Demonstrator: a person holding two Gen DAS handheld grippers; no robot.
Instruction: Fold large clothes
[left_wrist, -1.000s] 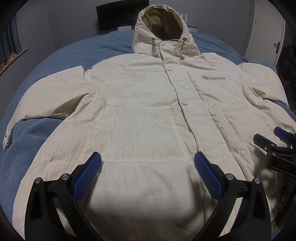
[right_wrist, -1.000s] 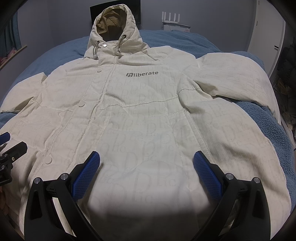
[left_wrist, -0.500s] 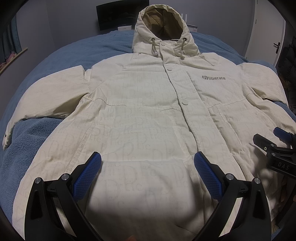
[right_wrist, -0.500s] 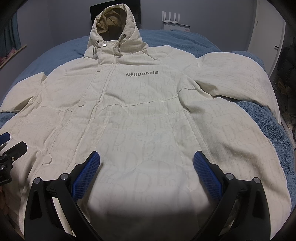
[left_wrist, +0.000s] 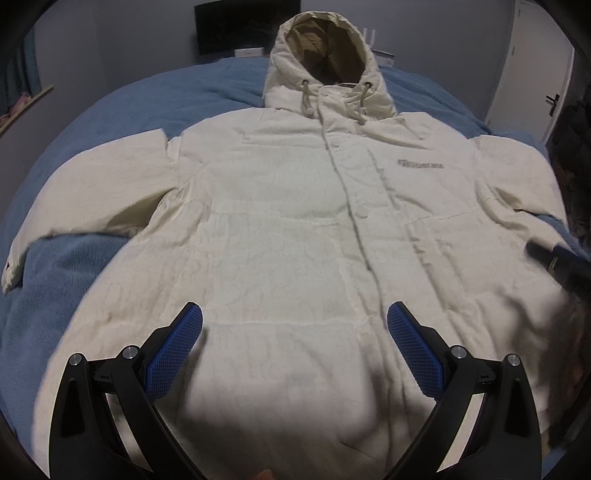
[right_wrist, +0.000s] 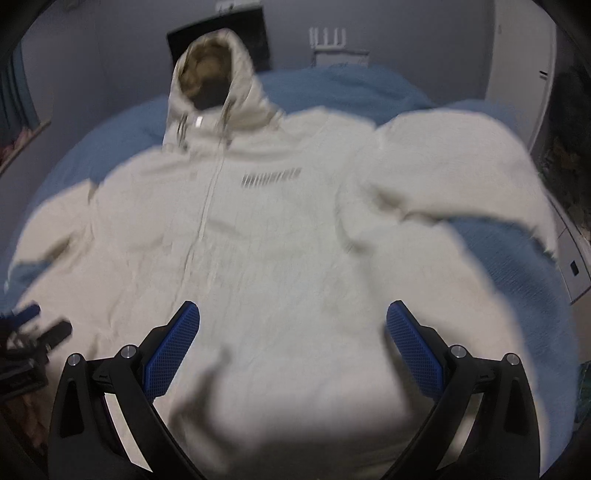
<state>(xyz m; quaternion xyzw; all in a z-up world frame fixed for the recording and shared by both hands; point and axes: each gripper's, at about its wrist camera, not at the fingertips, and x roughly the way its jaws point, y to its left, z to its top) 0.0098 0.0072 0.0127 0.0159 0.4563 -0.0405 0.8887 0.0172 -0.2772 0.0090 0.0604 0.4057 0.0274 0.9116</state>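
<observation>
With the left gripper (left_wrist: 294, 343) and right gripper (right_wrist: 293, 343) both released above the flat jacket (left_wrist: 295, 229), grasp each sleeve beyond its gripper near the cuff and fold inward.

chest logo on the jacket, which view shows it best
The left wrist view: the chest logo is small and soft there, but steadier, though the lettering is hardly readable. In the right wrist view the chest logo appears larger and nearer the middle, but motion blur smears it into streaks.
</observation>
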